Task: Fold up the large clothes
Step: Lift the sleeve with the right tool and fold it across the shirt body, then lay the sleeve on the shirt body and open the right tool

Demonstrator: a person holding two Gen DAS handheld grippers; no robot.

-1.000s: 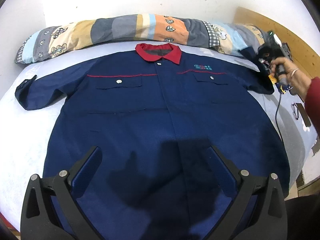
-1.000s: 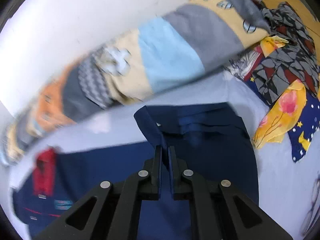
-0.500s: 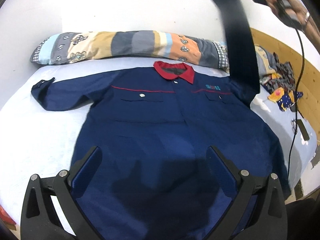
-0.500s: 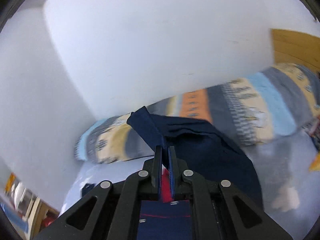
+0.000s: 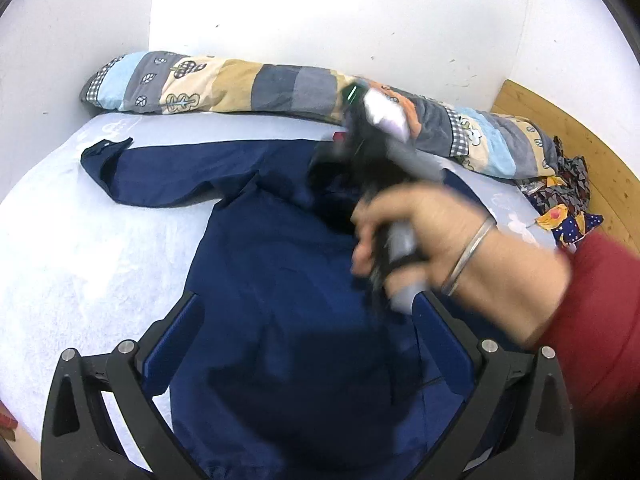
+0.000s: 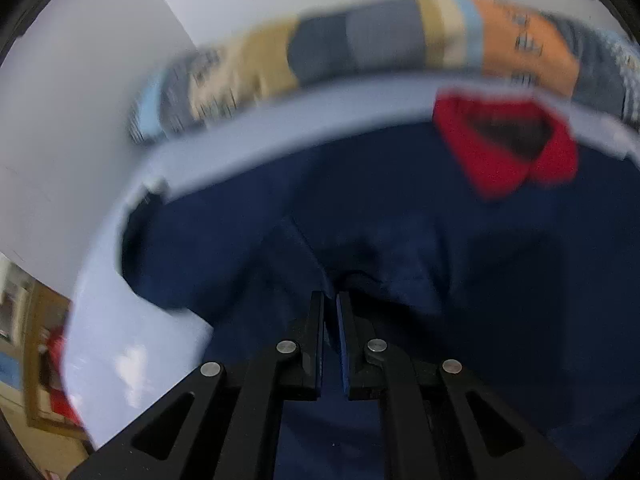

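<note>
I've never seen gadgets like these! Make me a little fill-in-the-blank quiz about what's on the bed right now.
1. The navy jacket has a collar coloured ____.
2. The jacket lies on a ____ bed sheet.
3. The left gripper has its jaws wide ____ with nothing between them.
4. The long patchwork pillow lies against the ____.

Missing words: red; white; open; wall

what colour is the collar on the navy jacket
Red collar on the navy jacket; clearest in the right wrist view.
</note>
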